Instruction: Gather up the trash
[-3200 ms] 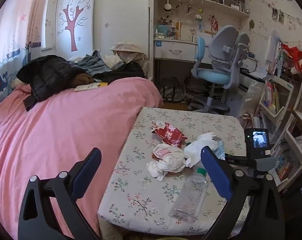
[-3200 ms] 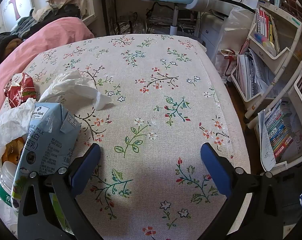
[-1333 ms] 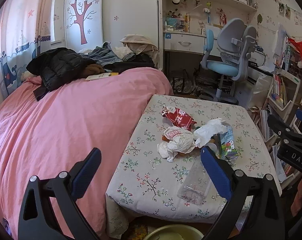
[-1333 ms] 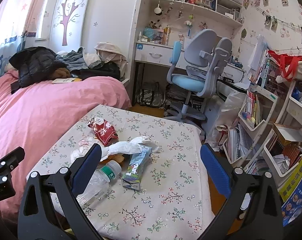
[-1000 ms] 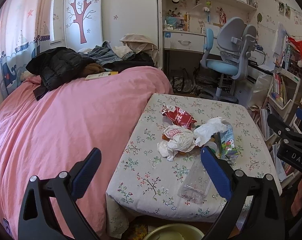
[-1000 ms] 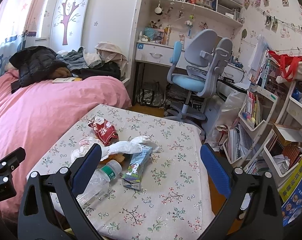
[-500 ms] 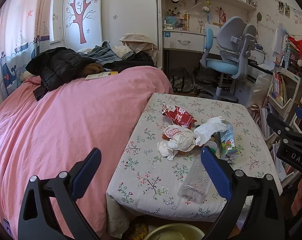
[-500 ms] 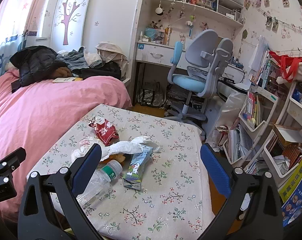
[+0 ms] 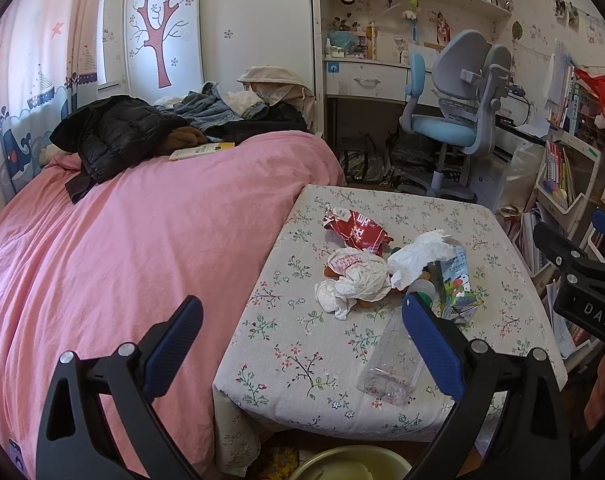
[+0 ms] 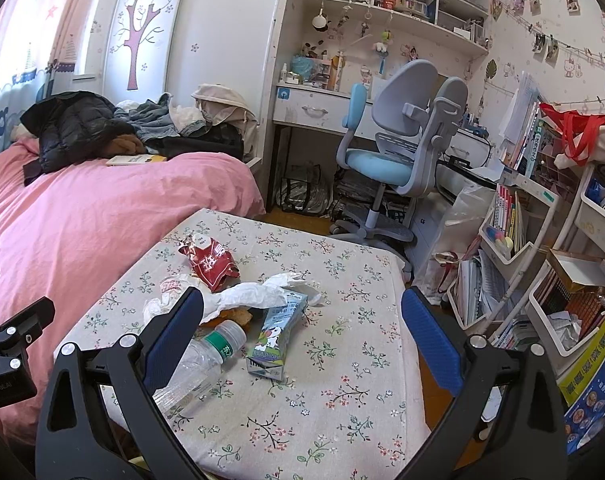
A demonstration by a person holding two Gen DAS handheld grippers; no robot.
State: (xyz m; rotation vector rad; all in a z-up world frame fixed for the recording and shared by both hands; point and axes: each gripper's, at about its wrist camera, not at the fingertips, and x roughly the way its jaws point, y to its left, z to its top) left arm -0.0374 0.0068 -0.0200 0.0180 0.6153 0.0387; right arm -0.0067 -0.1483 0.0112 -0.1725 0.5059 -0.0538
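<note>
Both claws are standing wide apart and gripping nothing: the right claw (image 10: pixel 302 332) is hovering over the near edge of the floral-clothed counter (image 10: pixel 342 400), the left claw (image 9: pixel 298 340) is hanging off its bed-side corner. The trash is lying ahead of both, clustered mid-counter. Nearest the right claw, the clear plastic bottle (image 10: pixel 198 364) is lying on its side, green-labelled neck pointing away; just beside it, the milk carton (image 10: pixel 276 334) is lying flat, long axis roughly parallel. Crumpled tissue (image 10: pixel 254 294) and a red snack wrapper (image 10: pixel 212 262) are sitting farther back. The right claw appears better placed.
</note>
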